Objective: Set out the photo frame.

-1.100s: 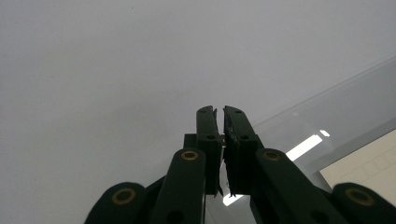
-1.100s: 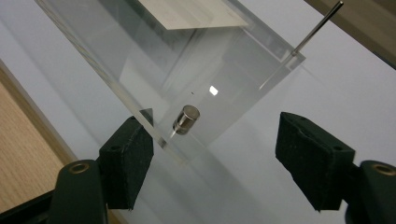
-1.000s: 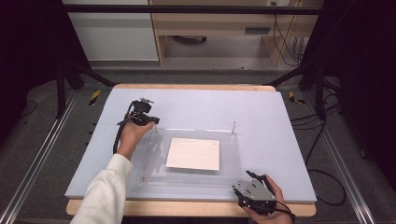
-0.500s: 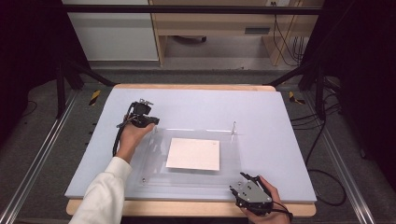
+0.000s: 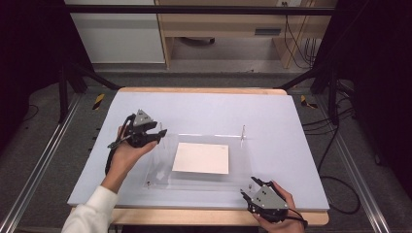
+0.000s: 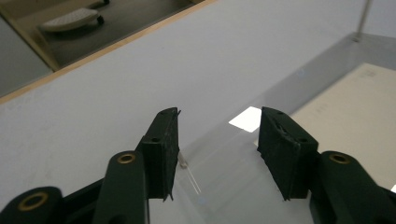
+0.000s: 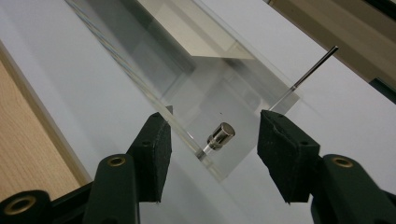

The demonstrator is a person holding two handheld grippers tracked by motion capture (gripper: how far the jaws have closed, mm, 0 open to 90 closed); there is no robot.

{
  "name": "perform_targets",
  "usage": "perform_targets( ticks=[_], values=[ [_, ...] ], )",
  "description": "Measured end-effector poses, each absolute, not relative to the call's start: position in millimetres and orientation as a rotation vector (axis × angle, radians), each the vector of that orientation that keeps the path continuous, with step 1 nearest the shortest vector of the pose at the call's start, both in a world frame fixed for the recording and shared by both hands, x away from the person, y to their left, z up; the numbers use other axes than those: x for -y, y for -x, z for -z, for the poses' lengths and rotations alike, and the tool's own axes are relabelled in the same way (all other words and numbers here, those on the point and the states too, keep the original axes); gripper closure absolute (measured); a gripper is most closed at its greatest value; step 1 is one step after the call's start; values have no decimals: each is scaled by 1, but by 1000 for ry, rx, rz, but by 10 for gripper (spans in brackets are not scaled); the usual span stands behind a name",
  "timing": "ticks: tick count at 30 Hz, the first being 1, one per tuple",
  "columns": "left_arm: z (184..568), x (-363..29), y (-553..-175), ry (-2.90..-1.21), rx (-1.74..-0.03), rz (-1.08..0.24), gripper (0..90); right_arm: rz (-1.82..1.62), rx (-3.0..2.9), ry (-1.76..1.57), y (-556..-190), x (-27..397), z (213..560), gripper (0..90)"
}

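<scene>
Both tongs spread wide at a clear acrylic frame (image 5: 204,160)

Left tongs (image 5: 159,136) sit at its 10 o'clock corner, right tongs (image 5: 246,196) at 5 o'clock, around a metal standoff (image 7: 221,134), on the tabletop (image 5: 291,126).

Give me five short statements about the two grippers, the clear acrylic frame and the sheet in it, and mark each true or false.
1. The left gripper has its jaws open near the far left corner of the clear acrylic frame. True.
2. The right gripper is clamped shut on the small metal stud. False: its jaws stand open, and the stud sits between them untouched.
3. A pale sheet lies flat inside the frame. True.
4. The sheet lies bare on the table, away from the frame. False: it lies within the frame's outline.
5. The right gripper is at the frame's near right corner, by the table's front edge. True.
</scene>
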State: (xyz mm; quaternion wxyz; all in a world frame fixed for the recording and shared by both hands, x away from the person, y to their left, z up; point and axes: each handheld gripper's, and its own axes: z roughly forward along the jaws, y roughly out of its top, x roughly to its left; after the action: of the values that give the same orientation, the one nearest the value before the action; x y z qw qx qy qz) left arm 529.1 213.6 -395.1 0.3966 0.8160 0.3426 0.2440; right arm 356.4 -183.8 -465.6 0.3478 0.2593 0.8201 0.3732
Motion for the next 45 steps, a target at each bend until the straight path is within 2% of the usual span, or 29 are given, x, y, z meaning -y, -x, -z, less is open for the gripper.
perform_targets(
  ticks=[5, 11, 21, 35, 45],
  values=[
    [387, -220, -495, -2065, -761, -603, 388, -983, -2123, -695, -358, 184, 457, 462],
    [376, -230, -469, -2042, -686, -595, 352, -990, -2117, -711, -360, 185, 447, 483],
    [365, -231, -447, -2018, -602, -584, 249, -978, -2111, -745, -365, 184, 425, 524],
    [359, -226, -430, -2018, -518, -594, 227, -979, -2112, -749, -372, 184, 411, 538],
    [353, -222, -422, -2059, -450, -665, 215, -977, -2111, -761, -377, 184, 401, 547]
  ],
)
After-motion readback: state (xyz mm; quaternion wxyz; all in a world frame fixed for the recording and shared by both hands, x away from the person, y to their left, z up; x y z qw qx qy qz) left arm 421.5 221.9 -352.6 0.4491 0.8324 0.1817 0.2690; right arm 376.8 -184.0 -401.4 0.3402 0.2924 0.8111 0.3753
